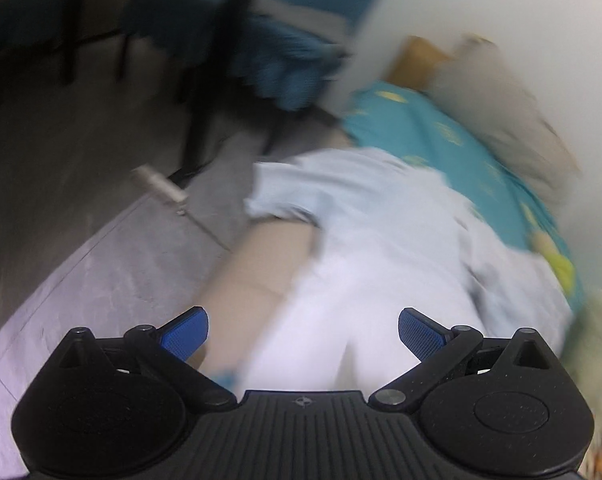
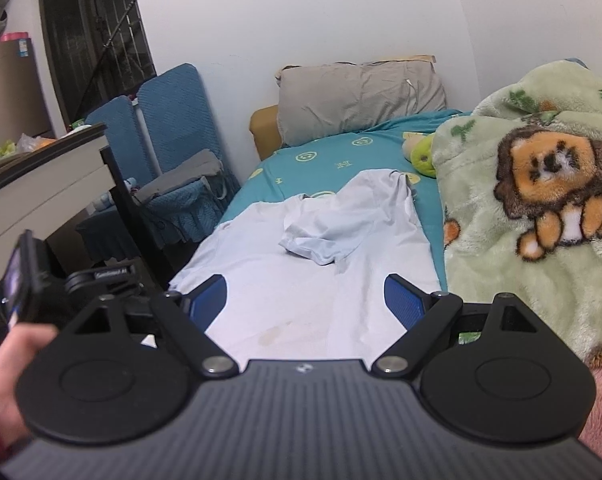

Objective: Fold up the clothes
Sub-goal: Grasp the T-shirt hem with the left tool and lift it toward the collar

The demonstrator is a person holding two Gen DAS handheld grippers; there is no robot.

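On the bed with the teal patterned sheet (image 2: 321,160), my pale blue cotton T-shirt (image 2: 301,280) lies spread flat, one sleeve folded across its chest. Its near-left part overhangs the edge, so a careless tug could drag it off. My left gripper (image 1: 303,334) and right gripper (image 2: 305,300) both gape wide, empty.

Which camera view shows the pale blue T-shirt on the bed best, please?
The right wrist view: the T-shirt lies sharp there, one sleeve folded across its middle. The left wrist view shows it too, but smeared by motion blur.
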